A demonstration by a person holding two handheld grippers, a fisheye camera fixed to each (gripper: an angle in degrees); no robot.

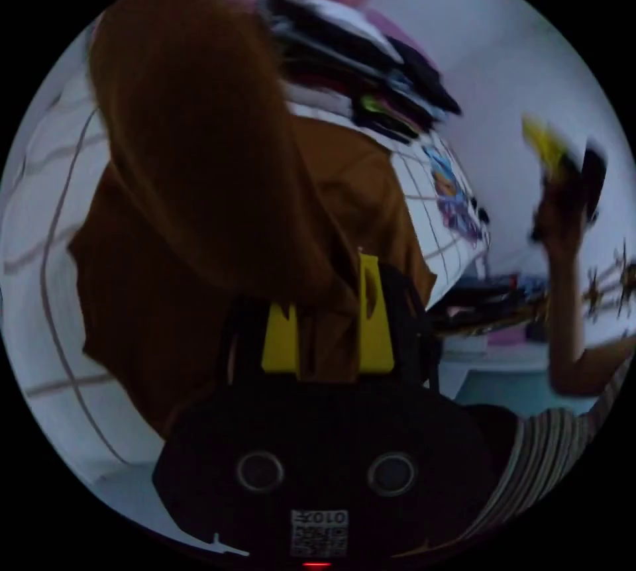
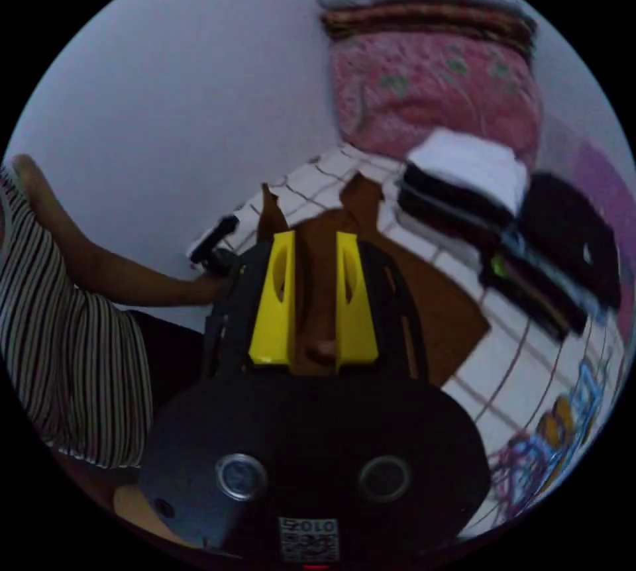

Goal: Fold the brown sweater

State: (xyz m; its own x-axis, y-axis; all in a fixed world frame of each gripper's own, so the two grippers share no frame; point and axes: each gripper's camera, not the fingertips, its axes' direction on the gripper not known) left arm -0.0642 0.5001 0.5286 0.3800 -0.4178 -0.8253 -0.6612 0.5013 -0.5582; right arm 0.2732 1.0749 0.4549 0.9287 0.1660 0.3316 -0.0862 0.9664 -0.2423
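The left gripper (image 1: 328, 326) has brown sweater (image 1: 199, 200) cloth between its yellow jaws, lifted up in front of it. The right gripper (image 2: 313, 296) is partly open with nothing pinched. The sweater lies past it on the checked bedsheet (image 2: 530, 359), with folded clothes (image 2: 510, 226) beyond.

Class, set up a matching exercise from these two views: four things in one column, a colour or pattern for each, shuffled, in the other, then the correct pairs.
Things:
1. sweater
2. pillow
3. person's top
4. bedsheet

Colours or patterns:
A. pink
B. white with a grid of thin lines
C. brown
D. dark and light stripes

Pairs: 1-C, 2-A, 3-D, 4-B
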